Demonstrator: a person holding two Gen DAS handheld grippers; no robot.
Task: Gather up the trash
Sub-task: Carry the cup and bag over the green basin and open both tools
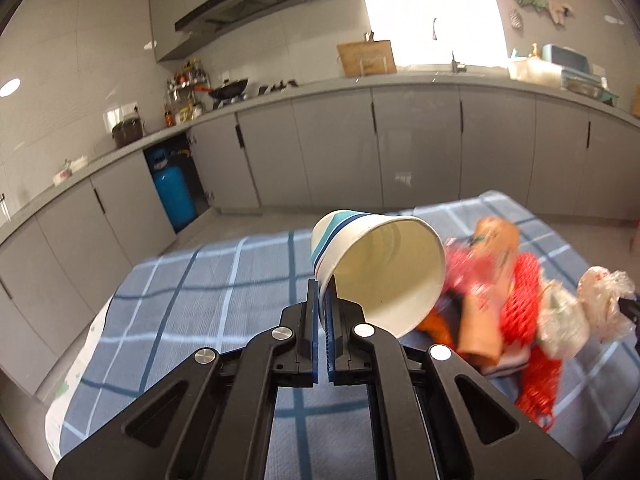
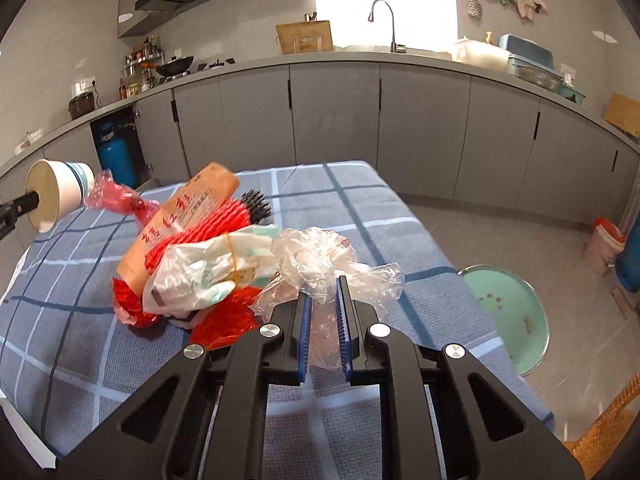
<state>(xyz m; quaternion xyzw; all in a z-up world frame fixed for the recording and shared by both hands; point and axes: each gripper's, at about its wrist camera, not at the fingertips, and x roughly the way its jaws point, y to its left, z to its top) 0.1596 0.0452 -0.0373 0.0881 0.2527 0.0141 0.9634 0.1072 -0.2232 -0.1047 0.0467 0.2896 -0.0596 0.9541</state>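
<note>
the paper cup is white with teal and navy bands near its base, and its cream inside faces the left wrist camera. it is held up off the blue checked tablecloth, tipped on its side, with the left gripper clamped on its rim wall: one blue pad is inside the cup, the other outside, nearly touching. from the right wrist view the cup hangs at the far left, above the cloth's edge.

the clear plastic bag is crumpled and glossy, lying on the tablecloth just beside a heap of litter: red mesh netting, an orange printed packet, and a see-through wrapper with a rubber band around it. the right gripper is closed on a gathered fold of the bag, the film bunched between its blue pads.

both grippers point forward and tilt downward over the table. a mint green stool stands on the floor to the right of the table.
</note>
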